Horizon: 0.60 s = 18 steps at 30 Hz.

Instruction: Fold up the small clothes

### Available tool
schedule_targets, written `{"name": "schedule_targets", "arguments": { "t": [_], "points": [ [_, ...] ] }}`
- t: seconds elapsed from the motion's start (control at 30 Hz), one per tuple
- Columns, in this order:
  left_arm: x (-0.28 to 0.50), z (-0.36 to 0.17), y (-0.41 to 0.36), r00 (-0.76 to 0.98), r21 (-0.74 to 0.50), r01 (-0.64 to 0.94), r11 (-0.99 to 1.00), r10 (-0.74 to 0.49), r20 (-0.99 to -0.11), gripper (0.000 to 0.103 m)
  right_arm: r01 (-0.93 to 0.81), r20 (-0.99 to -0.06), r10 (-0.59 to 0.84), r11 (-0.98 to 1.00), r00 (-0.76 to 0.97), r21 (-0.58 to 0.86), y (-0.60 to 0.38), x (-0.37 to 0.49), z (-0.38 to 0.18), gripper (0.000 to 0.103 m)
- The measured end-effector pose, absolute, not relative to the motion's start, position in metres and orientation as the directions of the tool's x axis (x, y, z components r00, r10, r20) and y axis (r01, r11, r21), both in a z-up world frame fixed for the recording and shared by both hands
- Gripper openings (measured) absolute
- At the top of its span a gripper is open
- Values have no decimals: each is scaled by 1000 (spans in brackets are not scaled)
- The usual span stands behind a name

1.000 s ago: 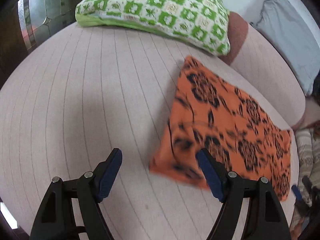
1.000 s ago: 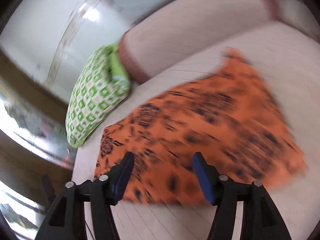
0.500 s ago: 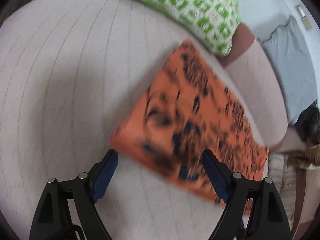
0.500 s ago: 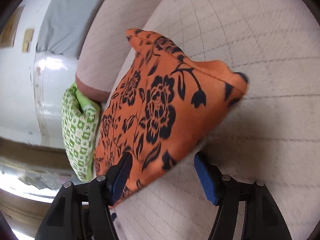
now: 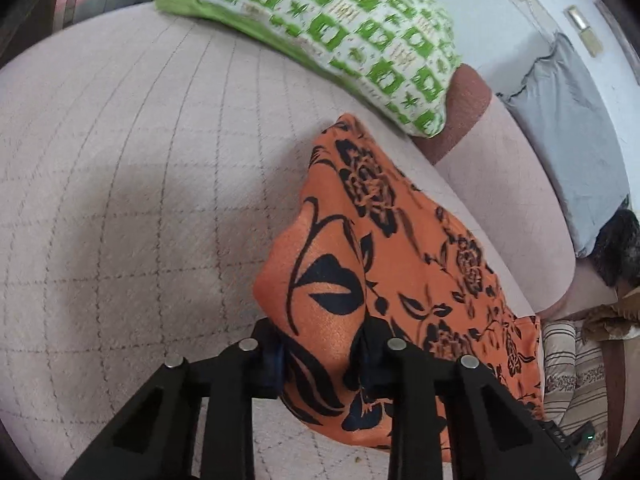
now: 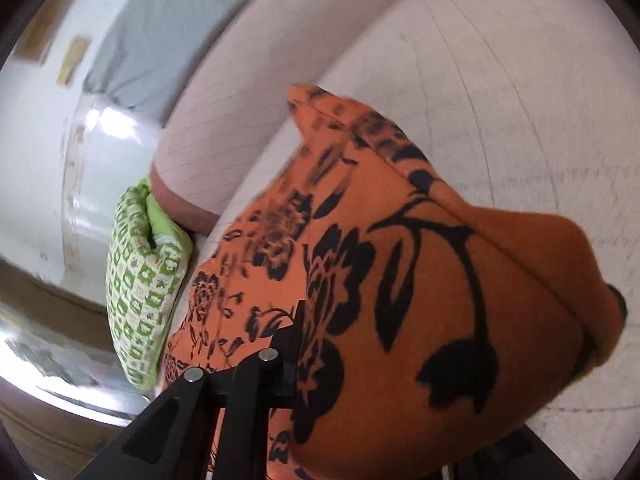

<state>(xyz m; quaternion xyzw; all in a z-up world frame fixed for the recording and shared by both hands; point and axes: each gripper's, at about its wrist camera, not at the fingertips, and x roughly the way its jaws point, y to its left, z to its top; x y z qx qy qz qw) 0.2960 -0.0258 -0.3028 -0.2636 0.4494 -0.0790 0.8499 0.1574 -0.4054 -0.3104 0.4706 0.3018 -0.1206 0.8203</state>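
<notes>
The orange cloth (image 5: 400,248) lies on the pink sofa (image 5: 140,200), lower right of centre. The left gripper (image 5: 322,354) clamps its near corner; the right gripper (image 6: 320,364) pinches another, lifted fold. A green pillow (image 5: 340,32) sits upper centre.

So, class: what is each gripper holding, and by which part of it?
Both hold the orange floral cloth. The left gripper pinches a bunched near corner; the right gripper appears to clamp another raised corner, its far finger hidden by fabric.

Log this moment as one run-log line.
left gripper: shut on orange black-flowered cloth | right gripper: shut on cloth, lifted | surface: pink quilted sofa seat
</notes>
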Motion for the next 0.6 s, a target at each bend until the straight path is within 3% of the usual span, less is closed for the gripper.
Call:
{"name": "schedule_targets", "arguments": {
  "t": [0.23,0.4,0.5,0.57,0.6],
  "points": [
    [248,-272,-14,584,-509,-45,859,-391,-711,25,453,-586,14,619,811,642,-382,115,-269,15],
    [163,-275,3,565,-464,-8,886,-379,-733,26,463,-612,46,610,790,643,-378,49,-258,15],
    [121,-297,9,529,-395,11,919,-341,-778,32,509,-706,104,619,701,598,-372,9,-278,21],
    [111,-304,21,509,-398,-17,917,-335,-793,46,562,-763,143,594,630,575,-374,-4,-293,27],
    [107,-301,30,509,-437,-30,899,-363,-781,47,582,-765,160,559,623,591,-380,-15,-299,38]
  ]
}}
